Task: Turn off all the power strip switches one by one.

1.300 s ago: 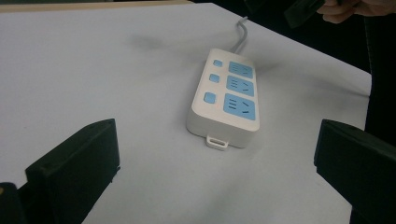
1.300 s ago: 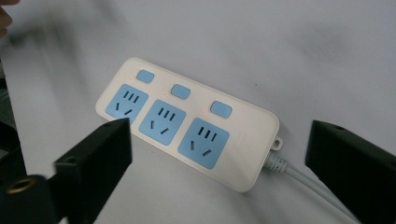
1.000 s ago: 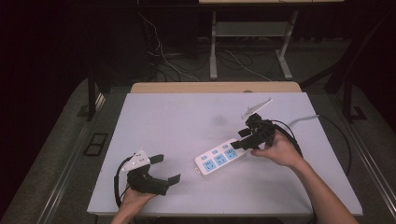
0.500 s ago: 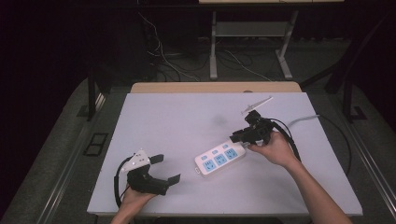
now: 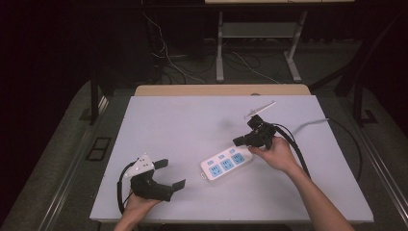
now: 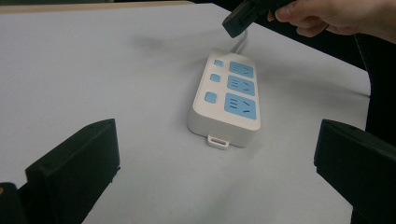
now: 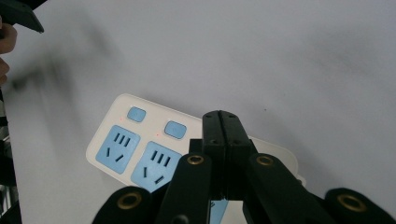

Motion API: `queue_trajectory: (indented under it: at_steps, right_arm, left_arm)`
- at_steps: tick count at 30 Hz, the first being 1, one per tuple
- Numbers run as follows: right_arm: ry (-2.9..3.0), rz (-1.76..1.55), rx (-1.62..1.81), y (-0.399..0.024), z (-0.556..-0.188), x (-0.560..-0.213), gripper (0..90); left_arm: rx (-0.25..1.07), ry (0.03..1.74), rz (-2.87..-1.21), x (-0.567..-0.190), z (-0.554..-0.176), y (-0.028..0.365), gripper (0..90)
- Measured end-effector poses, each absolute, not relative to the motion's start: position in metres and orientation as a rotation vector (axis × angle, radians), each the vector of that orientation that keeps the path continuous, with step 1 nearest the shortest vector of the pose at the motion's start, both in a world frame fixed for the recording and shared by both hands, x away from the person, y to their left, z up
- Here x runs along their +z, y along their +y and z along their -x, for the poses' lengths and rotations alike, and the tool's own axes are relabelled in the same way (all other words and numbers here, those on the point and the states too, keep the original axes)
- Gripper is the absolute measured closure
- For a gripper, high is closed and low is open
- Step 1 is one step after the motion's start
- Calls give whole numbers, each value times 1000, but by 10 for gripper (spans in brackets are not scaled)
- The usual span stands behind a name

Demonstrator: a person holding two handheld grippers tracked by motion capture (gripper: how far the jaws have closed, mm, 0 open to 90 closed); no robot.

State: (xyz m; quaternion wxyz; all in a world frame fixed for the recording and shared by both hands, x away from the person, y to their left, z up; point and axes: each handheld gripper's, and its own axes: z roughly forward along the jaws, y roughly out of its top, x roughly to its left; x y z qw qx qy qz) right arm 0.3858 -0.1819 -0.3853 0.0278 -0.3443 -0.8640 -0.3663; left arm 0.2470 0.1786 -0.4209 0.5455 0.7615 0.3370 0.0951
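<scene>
The right gripper view alone shows the right gripper with jaws pressed together on nothing, poised over the white three-socket power strip with blue faces at mid-table. The left gripper rests near the front edge, jaws wide apart — nothing lies between it and the strip.
</scene>
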Motion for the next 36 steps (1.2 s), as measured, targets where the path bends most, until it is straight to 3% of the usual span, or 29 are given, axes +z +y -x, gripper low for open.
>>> queue_trajectory:
  at_steps: [36]
  right_arm:
    - [-2658, 1057, -1085, -171, -390, -418, 895]
  left_arm:
    - [232, 796, -1807, -421, -247, 180, 0]
